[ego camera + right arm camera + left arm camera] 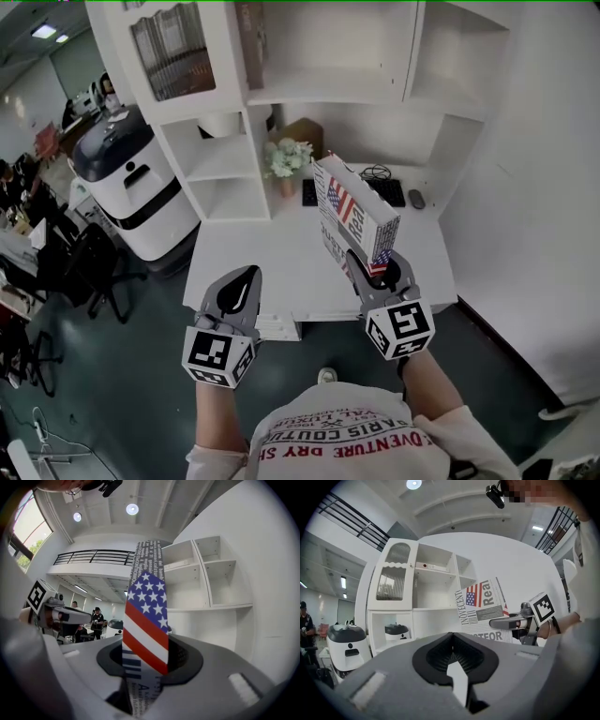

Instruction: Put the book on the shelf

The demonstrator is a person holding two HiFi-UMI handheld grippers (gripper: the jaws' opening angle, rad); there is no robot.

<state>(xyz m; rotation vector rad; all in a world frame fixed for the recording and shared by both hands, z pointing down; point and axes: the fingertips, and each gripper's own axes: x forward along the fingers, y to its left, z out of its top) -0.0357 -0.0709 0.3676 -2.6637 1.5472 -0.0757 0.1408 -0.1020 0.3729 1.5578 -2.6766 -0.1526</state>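
Observation:
The book (352, 214) has a newspaper-print cover with an American flag. It is held upright and tilted over the white desk (272, 258), below the white shelf unit (319, 84). My right gripper (373, 264) is shut on its lower edge. In the right gripper view the book's flag spine (146, 616) rises from between the jaws of the right gripper (145, 656), with the open shelf compartments (211, 578) behind. My left gripper (246, 277) hovers at the desk's front edge, shut and holding nothing. The left gripper view shows the book (483, 606) to the right, in front of the shelf unit (431, 592).
On the desk under the shelves stand a flower vase (288, 161), a cardboard box (302, 134), a keyboard (389, 192) and a mouse (416, 199). A white and dark machine (131, 178) stands left of the desk, with an office chair (94, 267) beside it.

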